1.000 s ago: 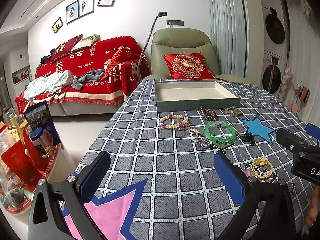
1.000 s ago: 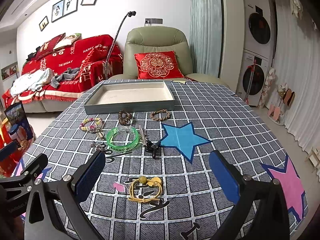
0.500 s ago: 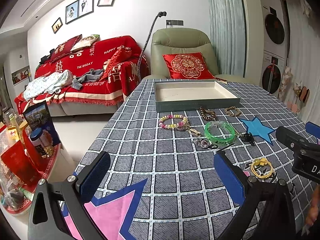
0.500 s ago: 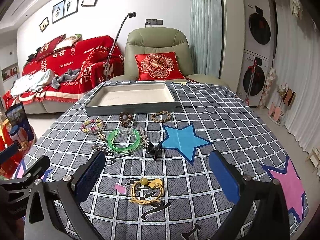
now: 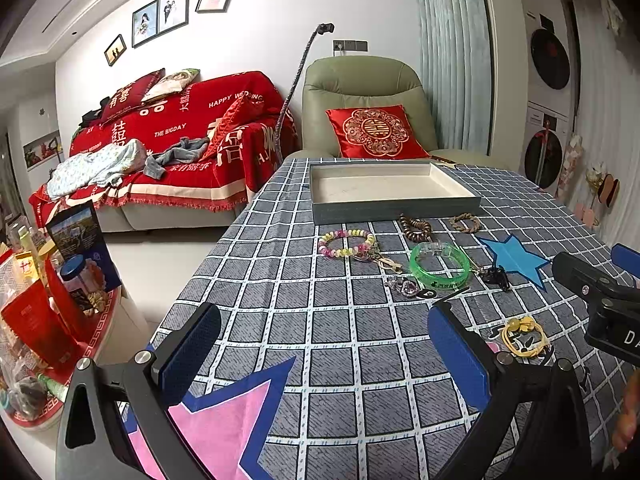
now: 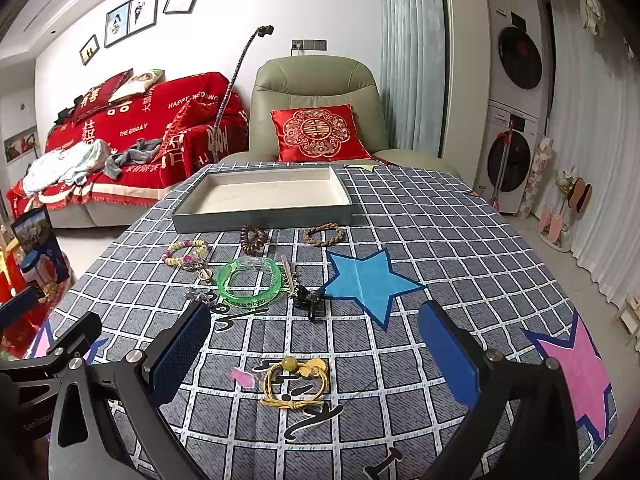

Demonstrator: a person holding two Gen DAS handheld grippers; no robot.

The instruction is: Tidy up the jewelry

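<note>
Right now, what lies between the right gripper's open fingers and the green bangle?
In the right wrist view, the yellow cord bracelet lies nearest the right gripper, a small pink scrap beside it. Beyond them only tablecloth reaches the green bangle.

Both wrist views sit low over the near end of the tabletop (image 5: 320, 320), facing along it toward the tray (image 6: 260, 216) and armchair (image 6: 320, 92) well ahead. Left view sits further left. Shared: green bangle (image 5: 439, 266), yellow cord bracelet (image 6: 294, 384), tray, sofa (image 5: 180, 128).
</note>
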